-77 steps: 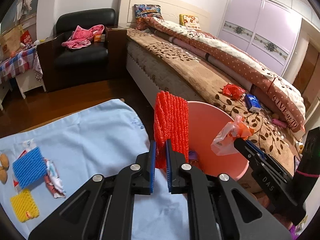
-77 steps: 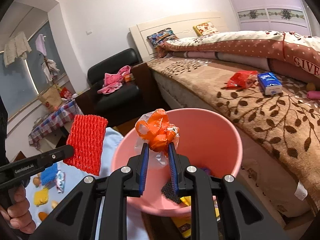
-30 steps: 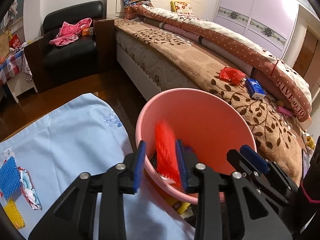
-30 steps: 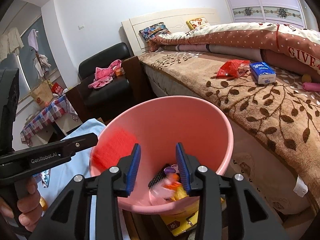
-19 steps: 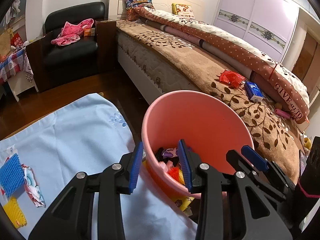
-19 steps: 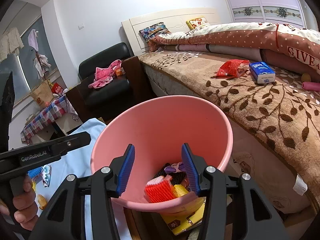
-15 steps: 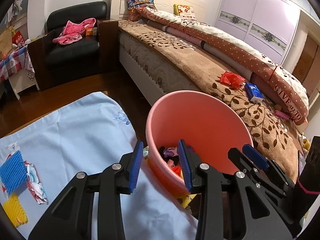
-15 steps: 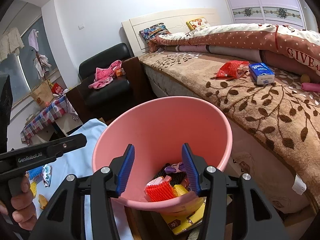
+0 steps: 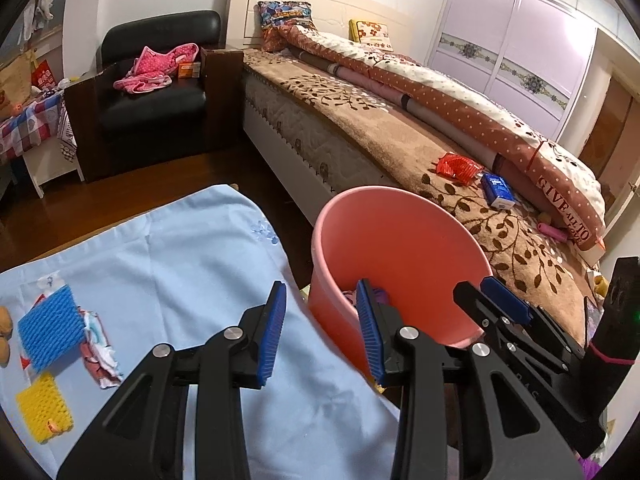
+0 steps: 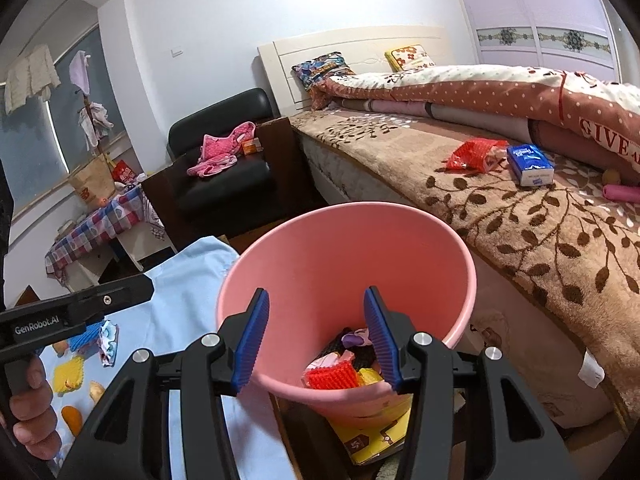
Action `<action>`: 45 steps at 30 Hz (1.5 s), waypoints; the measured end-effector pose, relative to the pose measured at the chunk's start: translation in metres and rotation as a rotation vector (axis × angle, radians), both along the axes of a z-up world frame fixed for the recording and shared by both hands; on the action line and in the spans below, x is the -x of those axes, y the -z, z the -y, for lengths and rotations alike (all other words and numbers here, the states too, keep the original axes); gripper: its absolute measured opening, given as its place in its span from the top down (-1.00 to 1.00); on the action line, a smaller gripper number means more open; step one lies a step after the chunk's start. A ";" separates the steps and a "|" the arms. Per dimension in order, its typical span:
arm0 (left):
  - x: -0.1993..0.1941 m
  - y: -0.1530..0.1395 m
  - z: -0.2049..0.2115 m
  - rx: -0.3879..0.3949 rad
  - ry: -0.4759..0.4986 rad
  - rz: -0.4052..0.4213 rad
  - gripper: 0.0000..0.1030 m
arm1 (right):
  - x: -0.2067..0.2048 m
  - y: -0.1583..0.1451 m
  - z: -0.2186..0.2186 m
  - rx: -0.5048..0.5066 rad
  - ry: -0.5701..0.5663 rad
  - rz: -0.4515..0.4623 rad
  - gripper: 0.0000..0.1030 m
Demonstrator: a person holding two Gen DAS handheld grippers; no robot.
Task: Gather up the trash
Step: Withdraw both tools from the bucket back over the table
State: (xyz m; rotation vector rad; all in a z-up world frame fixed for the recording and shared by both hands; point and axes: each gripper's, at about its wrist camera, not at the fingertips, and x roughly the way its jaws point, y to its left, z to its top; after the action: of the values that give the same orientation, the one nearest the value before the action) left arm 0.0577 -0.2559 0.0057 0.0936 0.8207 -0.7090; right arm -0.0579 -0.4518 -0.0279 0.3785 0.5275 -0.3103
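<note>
On the light blue cloth (image 9: 188,256) at the left, a blue foam net (image 9: 50,326), a yellow foam net (image 9: 44,408) and a crumpled wrapper (image 9: 96,348) still wait to be collected. The left gripper (image 9: 320,328) stands with jaws apart and empty beside the pink bin (image 10: 360,248). The right gripper (image 10: 316,340), jaws apart after just opening with nothing between them, hangs over the bin, where the red foam net (image 10: 332,376) already lies among other trash.

Left gripper (image 10: 76,312) side, white print: "GenRobot.AI".
Quilt (image 9: 560,200) on bed, white letters on red band: "GIVE ALL TO LOVE" in left wrist view; right wrist view shows only "GIVE" plus cut-off letter at frame edge.
Blue box (image 10: 530,164) on bed: white print, too small to read.
Red packet (image 10: 123,176) on side table: print illegible.
</note>
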 end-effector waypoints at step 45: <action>0.026 -0.012 -0.187 0.069 -0.198 0.022 0.29 | 0.001 -0.033 -0.124 -0.014 -0.280 0.001 0.05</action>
State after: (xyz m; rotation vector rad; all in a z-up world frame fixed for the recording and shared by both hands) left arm 0.0316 -0.0684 0.0173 -0.0419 0.7718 -0.5483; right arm -0.0585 -0.3280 0.0049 0.3130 0.5741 -0.0361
